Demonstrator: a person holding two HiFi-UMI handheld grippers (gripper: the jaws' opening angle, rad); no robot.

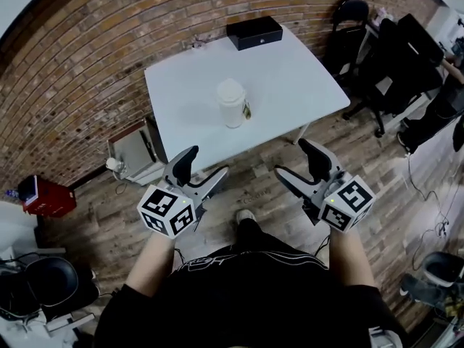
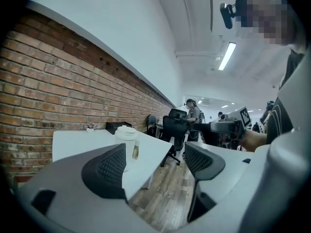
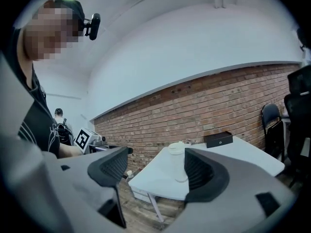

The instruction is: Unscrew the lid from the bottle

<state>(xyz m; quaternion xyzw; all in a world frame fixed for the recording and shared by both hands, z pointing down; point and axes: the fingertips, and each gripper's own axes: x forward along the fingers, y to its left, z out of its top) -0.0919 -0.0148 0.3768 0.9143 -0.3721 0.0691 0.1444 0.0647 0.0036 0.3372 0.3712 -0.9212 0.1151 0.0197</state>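
A white bottle [image 1: 231, 102] with a white lid stands upright near the middle of a white table [image 1: 297, 78]; a small label shows on its right side. Both grippers hover over the wooden floor in front of the table, well short of the bottle. My left gripper [image 1: 205, 162] is open and empty, and so is my right gripper [image 1: 291, 158]. In the left gripper view the bottle [image 2: 127, 140] shows beyond the left pad, between the jaws of the gripper [image 2: 155, 164]. In the right gripper view the bottle [image 3: 177, 159] stands just left of the right pad of the gripper [image 3: 153, 171].
A black box [image 1: 254, 32] lies at the table's far edge by the brick wall. A pale cabinet [image 1: 134, 151] stands beside the table's left front corner, with a red box [image 1: 47, 194] further left. Black office chairs [image 1: 384, 56] crowd the right side; another chair [image 1: 43, 281] is at lower left.
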